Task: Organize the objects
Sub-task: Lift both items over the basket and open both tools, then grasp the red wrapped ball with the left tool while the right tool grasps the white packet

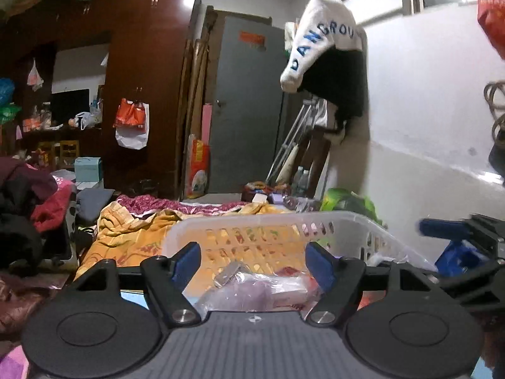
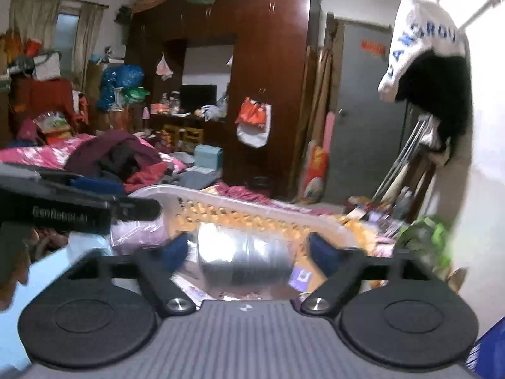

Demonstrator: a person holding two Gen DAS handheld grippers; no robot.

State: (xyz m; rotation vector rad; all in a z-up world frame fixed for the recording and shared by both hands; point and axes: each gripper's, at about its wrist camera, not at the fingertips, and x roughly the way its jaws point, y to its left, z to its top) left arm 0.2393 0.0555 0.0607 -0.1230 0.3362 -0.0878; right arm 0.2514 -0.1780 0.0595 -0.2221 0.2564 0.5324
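Observation:
A white slotted plastic basket (image 1: 252, 224) stands on the bed in front of both grippers; it also shows in the right wrist view (image 2: 240, 208). Inside lie clear plastic bags with pink and purple items (image 1: 252, 290) and a small silver packet (image 1: 228, 273). My left gripper (image 1: 252, 263) is open over the basket's near side, nothing between its blue pads. My right gripper (image 2: 247, 252) has a shiny silver package (image 2: 243, 255) between its fingers, seemingly gripped, over the basket. The left gripper's body (image 2: 79, 211) shows at the left of the right wrist view.
A yellow patterned blanket (image 1: 132, 237) covers the bed behind the basket. Piled clothes (image 1: 28, 208) lie at the left. A dark wooden wardrobe (image 1: 142, 79), a grey door (image 1: 249, 110) and a white wall (image 1: 426, 126) stand behind. A green bag (image 1: 350, 202) sits at the basket's far right.

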